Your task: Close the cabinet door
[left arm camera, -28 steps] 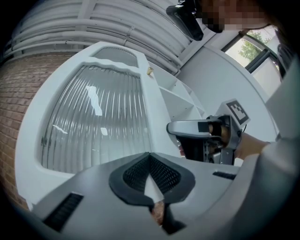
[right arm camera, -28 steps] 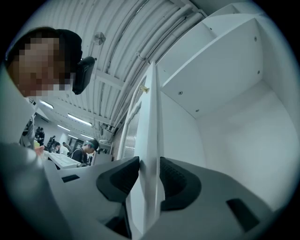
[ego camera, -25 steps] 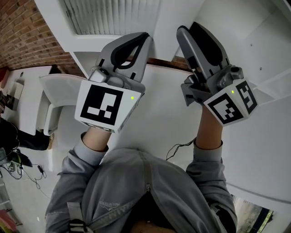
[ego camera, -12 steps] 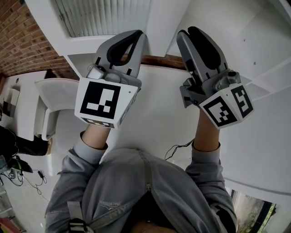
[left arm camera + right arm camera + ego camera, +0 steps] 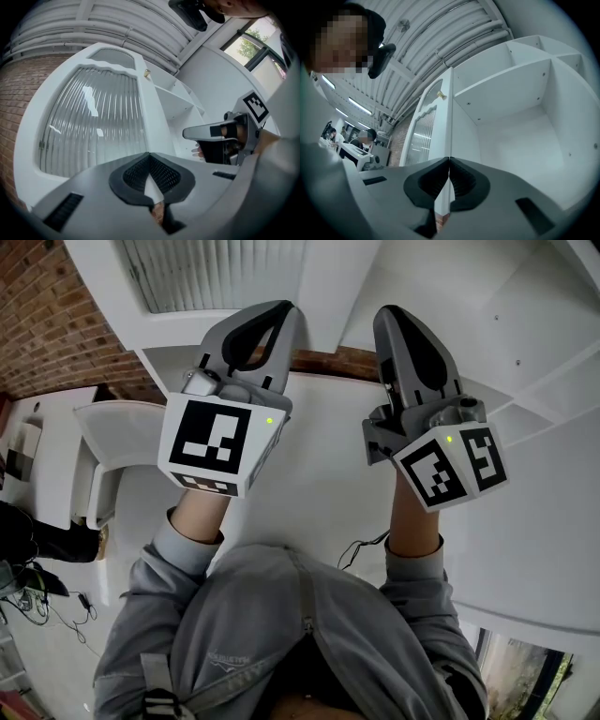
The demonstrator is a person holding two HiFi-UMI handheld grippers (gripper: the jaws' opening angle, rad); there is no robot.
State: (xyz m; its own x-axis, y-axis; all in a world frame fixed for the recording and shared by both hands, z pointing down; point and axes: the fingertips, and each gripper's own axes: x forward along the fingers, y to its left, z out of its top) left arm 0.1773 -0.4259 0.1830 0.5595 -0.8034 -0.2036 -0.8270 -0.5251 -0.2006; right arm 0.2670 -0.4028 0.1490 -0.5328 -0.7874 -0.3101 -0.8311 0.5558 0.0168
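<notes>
The white cabinet door (image 5: 216, 273) with its ribbed glass pane stands open at the upper left, also in the left gripper view (image 5: 93, 126). In the right gripper view the door's edge (image 5: 451, 117) lines up just beyond my right gripper (image 5: 449, 160), with a small brass knob (image 5: 439, 95) above. The right gripper (image 5: 389, 313) is shut; its jaws have just been closing, with nothing between them. The left gripper (image 5: 286, 307) is shut and empty, pointing at the door's frame (image 5: 150, 155). The open cabinet shelves (image 5: 511, 93) lie to the right.
A brick wall (image 5: 47, 315) runs at the left beside the cabinet. White desks (image 5: 47, 456) stand lower left, with people sitting far off (image 5: 361, 140). A black cable (image 5: 361, 545) lies on the floor. A window (image 5: 248, 44) is at the far right.
The right gripper's jaws have shut and it has shifted a little left and down in the head view. The left gripper has barely moved.
</notes>
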